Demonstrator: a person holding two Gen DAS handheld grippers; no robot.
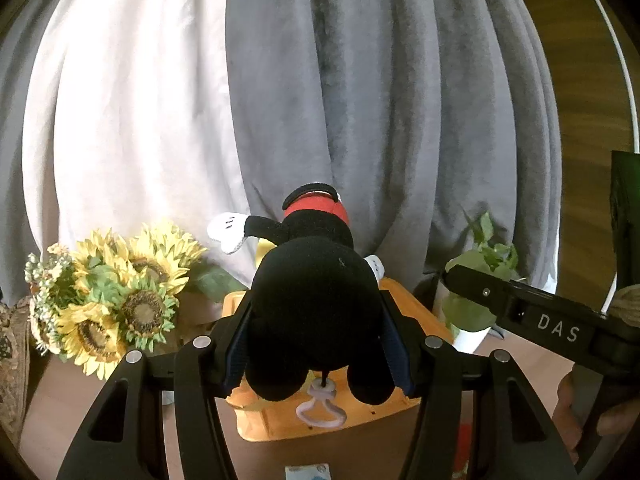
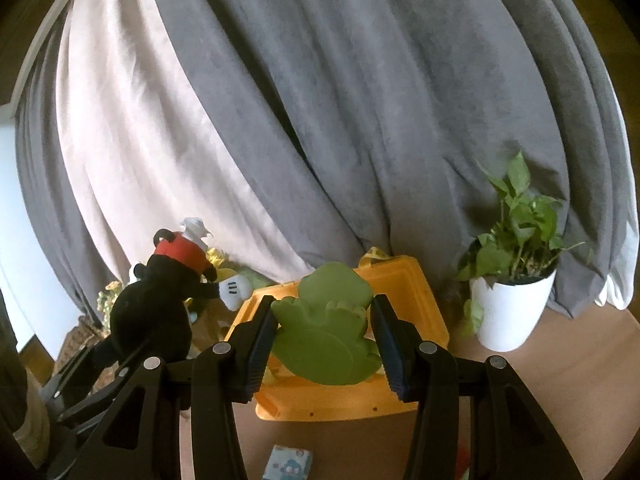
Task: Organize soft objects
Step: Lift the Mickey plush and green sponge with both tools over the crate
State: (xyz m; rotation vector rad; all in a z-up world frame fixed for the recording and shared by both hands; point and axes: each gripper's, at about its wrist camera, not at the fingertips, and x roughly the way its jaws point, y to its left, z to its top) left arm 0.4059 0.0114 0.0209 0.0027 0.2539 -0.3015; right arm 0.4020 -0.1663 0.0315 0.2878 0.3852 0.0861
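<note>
Left gripper (image 1: pixel 316 316) clamped on black mouse plush (image 1: pixel 316 312), head squeezed between both pads, body pointing away, held above orange bin (image 1: pixel 420 320). Right gripper (image 2: pixel 324 330) clenched on green frog toy (image 2: pixel 328 328), wedged between fingers over the same bin. Sunflowers (image 1: pixel 108 304) left, potted plant (image 2: pixel 516 280) right, curtain (image 2: pixel 360 100) behind.

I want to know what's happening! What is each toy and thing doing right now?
Left gripper: shut on the black plush mouse toy, held above the box.
Right gripper: shut on the flat green frog toy.
Orange plastic box: open.
White potted green plant: upright.
</note>
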